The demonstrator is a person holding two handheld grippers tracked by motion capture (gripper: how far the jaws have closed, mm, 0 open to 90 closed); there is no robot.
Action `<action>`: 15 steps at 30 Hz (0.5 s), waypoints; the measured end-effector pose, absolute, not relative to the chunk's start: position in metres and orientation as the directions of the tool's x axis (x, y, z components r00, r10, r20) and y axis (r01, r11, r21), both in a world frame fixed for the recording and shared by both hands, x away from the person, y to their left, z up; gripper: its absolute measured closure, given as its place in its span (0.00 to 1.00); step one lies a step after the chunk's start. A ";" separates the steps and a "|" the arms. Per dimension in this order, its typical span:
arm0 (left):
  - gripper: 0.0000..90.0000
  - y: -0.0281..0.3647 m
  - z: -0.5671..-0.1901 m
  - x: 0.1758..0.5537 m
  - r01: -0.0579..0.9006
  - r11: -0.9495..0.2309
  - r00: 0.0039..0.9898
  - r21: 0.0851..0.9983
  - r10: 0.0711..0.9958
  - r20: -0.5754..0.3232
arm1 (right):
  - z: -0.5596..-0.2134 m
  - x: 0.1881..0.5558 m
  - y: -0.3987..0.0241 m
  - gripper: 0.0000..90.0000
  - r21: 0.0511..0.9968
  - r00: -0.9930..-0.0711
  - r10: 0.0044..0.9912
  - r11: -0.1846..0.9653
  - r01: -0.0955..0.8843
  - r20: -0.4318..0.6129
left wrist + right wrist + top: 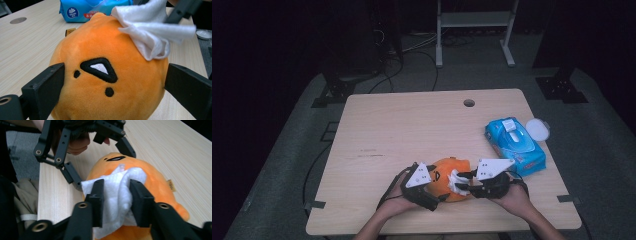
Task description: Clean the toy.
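The orange plushie (447, 186) was sat near the front edge of the table (412, 130), squeezed on both sides by the left gripper (435, 190), jaws wide around its body. A white wipe (117, 195) was pinched in the right gripper (460, 181), jaws fairly narrow, and laid on the plushie's top. The blue wipes pack (514, 145) was parked just to the right.

Brand mark: "vinda", white letters under a white shell-like emblem in a round dark-blue badge, on the blue wipes pack (82, 10), upper left of the left gripper view.
Red strip: a band of white characters beside the badge, too small to read.
Plush toy tag (70, 31): brown, its print unreadable.
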State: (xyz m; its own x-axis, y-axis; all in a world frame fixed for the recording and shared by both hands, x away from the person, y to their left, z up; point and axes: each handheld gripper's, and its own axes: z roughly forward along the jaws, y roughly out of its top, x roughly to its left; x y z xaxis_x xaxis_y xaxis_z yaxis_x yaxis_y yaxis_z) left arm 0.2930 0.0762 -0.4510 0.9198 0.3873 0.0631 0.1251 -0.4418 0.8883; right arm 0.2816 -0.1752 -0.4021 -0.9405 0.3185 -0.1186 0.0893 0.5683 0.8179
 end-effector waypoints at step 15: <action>0.04 0.080 -0.437 0.304 0.109 -0.442 0.926 0.890 0.370 0.070 | -0.428 0.288 -0.169 0.77 0.785 -0.908 0.381 0.611 0.105 -0.175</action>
